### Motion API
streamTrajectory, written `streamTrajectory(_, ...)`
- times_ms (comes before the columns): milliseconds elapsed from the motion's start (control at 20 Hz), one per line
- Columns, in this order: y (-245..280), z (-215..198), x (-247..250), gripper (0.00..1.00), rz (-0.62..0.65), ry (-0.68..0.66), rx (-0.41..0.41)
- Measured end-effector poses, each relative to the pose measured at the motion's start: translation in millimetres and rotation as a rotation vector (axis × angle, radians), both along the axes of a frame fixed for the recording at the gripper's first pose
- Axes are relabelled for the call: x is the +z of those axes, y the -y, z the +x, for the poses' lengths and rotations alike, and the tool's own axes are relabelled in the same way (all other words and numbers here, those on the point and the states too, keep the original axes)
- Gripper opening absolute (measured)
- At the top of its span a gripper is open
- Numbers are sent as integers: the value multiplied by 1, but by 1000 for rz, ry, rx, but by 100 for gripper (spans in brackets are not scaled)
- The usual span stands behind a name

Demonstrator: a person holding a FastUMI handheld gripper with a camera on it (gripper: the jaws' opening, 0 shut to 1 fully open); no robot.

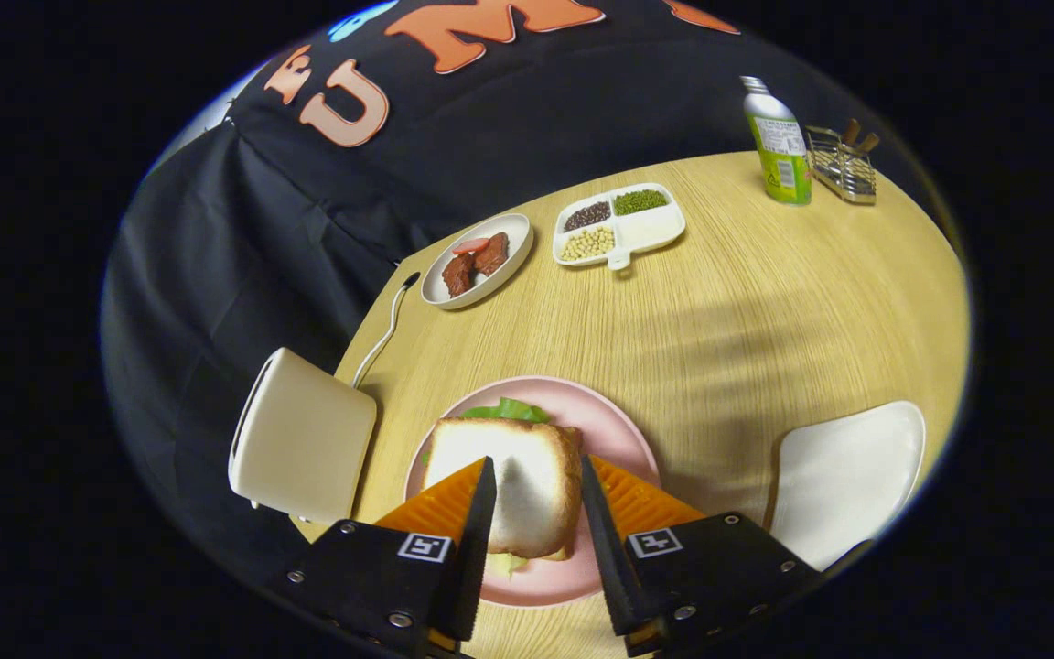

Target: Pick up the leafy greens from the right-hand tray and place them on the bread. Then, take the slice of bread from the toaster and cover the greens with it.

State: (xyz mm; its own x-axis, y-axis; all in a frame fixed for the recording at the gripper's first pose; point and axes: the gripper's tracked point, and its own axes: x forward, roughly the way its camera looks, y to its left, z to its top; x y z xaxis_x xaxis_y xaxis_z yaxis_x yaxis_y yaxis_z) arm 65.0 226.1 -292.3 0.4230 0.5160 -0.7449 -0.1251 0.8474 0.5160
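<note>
In the gripper view, a white toasted bread slice [513,485] is seen laid over green leafy lettuce [506,410] on a round pink plate [623,439], between the parted, empty fingers of the gripper [536,476]. Covering is judged done; only withdrawal is called for. The green bottle's [779,146] label cannot be read.

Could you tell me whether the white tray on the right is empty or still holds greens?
Empty: the white tray shows only bare surface. Green leaves poke from under the bread slice, between the open claw fingers.

bottle [779,146] label print too small to read, nothing else legible
</note>
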Motion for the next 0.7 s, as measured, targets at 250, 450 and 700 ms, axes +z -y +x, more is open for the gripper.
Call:
streamTrajectory(250, 10, 17, 39, 70, -52, 168, -15)
streamTrajectory(450, 27, 32, 86, 80, -106, 332, -63)
streamTrajectory(700, 64, 33, 159, 85, -170, 552, -153)
